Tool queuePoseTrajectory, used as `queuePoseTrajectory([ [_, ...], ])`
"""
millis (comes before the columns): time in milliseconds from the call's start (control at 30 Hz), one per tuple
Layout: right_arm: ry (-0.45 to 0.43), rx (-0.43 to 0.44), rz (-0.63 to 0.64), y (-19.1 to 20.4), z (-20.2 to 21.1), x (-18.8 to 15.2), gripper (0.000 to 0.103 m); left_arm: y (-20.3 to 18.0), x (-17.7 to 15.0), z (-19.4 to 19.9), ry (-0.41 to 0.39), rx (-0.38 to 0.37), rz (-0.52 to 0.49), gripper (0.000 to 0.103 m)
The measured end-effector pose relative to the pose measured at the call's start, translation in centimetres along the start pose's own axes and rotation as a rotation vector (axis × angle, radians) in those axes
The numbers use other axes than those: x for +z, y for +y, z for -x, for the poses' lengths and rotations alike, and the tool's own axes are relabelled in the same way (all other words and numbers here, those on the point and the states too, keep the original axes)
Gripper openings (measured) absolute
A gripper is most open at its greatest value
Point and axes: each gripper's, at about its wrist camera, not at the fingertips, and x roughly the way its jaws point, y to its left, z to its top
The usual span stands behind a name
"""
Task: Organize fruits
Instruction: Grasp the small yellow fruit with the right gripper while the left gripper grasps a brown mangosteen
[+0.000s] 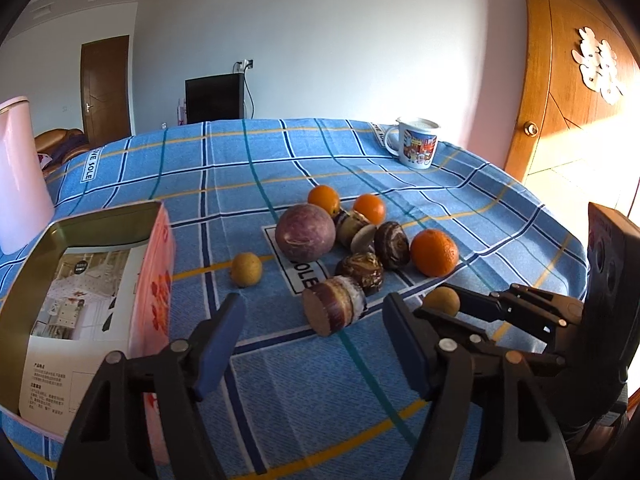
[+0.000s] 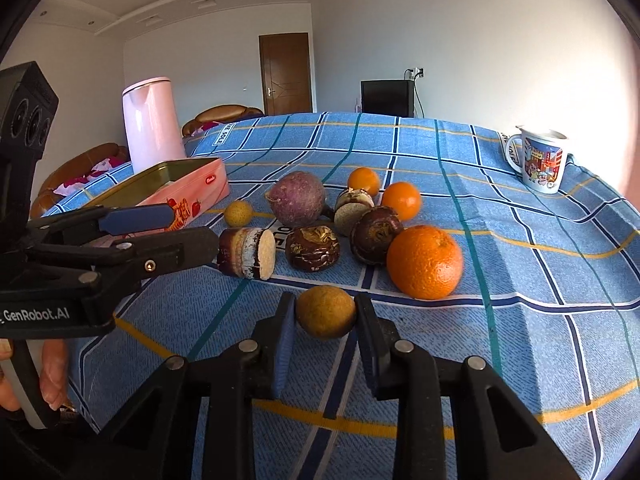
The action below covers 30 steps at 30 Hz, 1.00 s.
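The right gripper (image 2: 325,316) is closed on a small tan round fruit (image 2: 326,311), which is pinched between the two pads just above the blue plaid tablecloth (image 2: 520,340). In the left wrist view the same fruit (image 1: 441,300) is seen at the tips of the right gripper (image 1: 430,306), at the near right of the fruit group.

The left gripper (image 1: 312,340) is held with its jaws spread and nothing is gripped. A cut purple-brown sugarcane piece (image 1: 334,310) lies just ahead of the gap, with no contact made by either pad. In the right wrist view the left gripper (image 2: 192,226) is seen beside the dark end of this piece (image 2: 247,253).

Further back, a large purple round fruit (image 1: 305,233), two dark brown water chestnuts (image 1: 360,272), a second tan fruit (image 1: 247,269) and three oranges (image 1: 434,252) are grouped on the cloth.

An open pink tin box (image 1: 154,280) is located to the left of the fruit, with a printed leaflet inside. A pink kettle (image 2: 152,124) stands behind the box. A printed mug (image 1: 416,142) stands at the far right edge.
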Motion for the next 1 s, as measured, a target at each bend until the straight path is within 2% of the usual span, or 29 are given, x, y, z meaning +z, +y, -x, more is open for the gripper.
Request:
queuePoseTrajectory([
  [133, -0.023, -0.012, -0.012, -0.4, 0.8, 0.1, 0.031, -1.0, 0.4, -1.1, 0.020, 0.006, -0.034, 0.066],
  [300, -0.047, -0.020, -0.028, -1.0, 1.3, 0.1, 0.031, -1.6, 0.6, -2.7, 0.086, -0.020, -0.041, 0.051],
  [433, -0.056, -0.008, -0.028, -1.1, 1.4, 0.2, 0.031, -1.2, 0.7, -3.5, 0.137, -0.025, -0.017, 0.051],
  [467, -0.058, -0.005, -0.025, -1.0, 1.4, 0.2, 0.031, -0.9, 0.7, -3.7, 0.151, -0.035, -0.004, 0.050],
  [500, -0.061, -0.003, -0.023, -0.9, 1.5, 0.1, 0.031, -0.7, 0.5, -3.8, 0.157, -0.044, 0.008, 0.044],
  [533, -0.064, -0.001, -0.020, -0.8, 1.5, 0.2, 0.031, -0.4, 0.4, -3.8, 0.156, -0.057, 0.022, 0.040],
  [633, -0.075, 0.004, -0.015, -0.7, 1.7, 0.2, 0.031, 0.5, 0.3, -3.5, 0.146, -0.101, 0.069, 0.039],
  [800, -0.084, 0.004, -0.009, -0.5, 1.7, 0.2, 0.031, 0.3, 0.2, -2.8, 0.114, -0.112, 0.065, 0.039],
  [1000, -0.107, 0.001, -0.003, -0.3, 2.2, 0.1, 0.031, 0.1, 0.2, -1.5, 0.049, -0.058, 0.023, 0.039],
])
